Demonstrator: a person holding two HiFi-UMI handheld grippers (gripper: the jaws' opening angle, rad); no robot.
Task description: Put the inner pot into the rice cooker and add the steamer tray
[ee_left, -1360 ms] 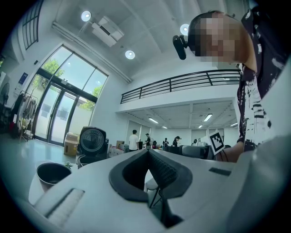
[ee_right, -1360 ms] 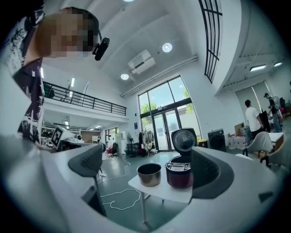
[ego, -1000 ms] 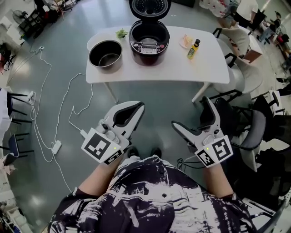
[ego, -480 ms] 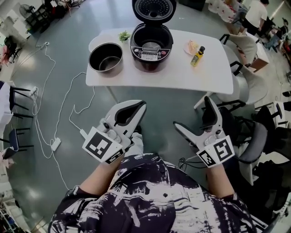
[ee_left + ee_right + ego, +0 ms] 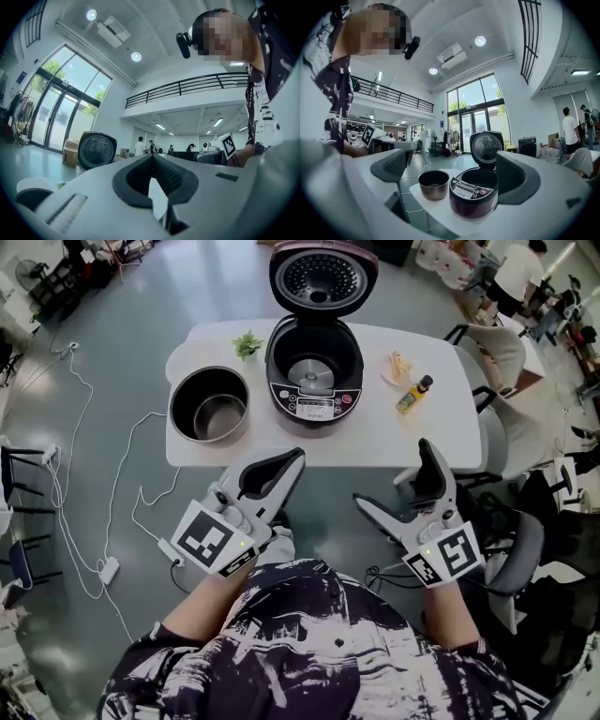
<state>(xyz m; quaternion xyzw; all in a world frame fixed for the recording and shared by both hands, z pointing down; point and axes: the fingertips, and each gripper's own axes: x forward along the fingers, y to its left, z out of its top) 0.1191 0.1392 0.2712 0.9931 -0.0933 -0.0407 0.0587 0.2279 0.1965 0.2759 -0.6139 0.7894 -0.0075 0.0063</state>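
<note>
The dark red rice cooker point(image 5: 314, 371) stands on the white table point(image 5: 375, 442) with its lid up and its cavity showing a silvery bottom. To its left sits the dark metal inner pot point(image 5: 209, 404), upright and with nothing in it. The right gripper view has both ahead, the cooker point(image 5: 473, 192) and the pot point(image 5: 433, 184). My left gripper point(image 5: 293, 458) hovers before the table's near edge, shut on nothing; its pads meet at the tips point(image 5: 152, 158). To the right my right gripper point(image 5: 394, 474) is held wide open with nothing in it point(image 5: 452, 171). I see no steamer tray.
A yellow bottle point(image 5: 415, 395), a small plate of food point(image 5: 392, 367) and a green sprig point(image 5: 248, 343) also lie on the table. Chairs point(image 5: 511, 521) crowd the right side. White cables point(image 5: 122, 484) and a power strip point(image 5: 110, 568) trail over the floor at left.
The table, cooker and pot have drawn nearer in the head view as the person stepped towards them. Both grippers keep their poses, the left shut and the right open.
</note>
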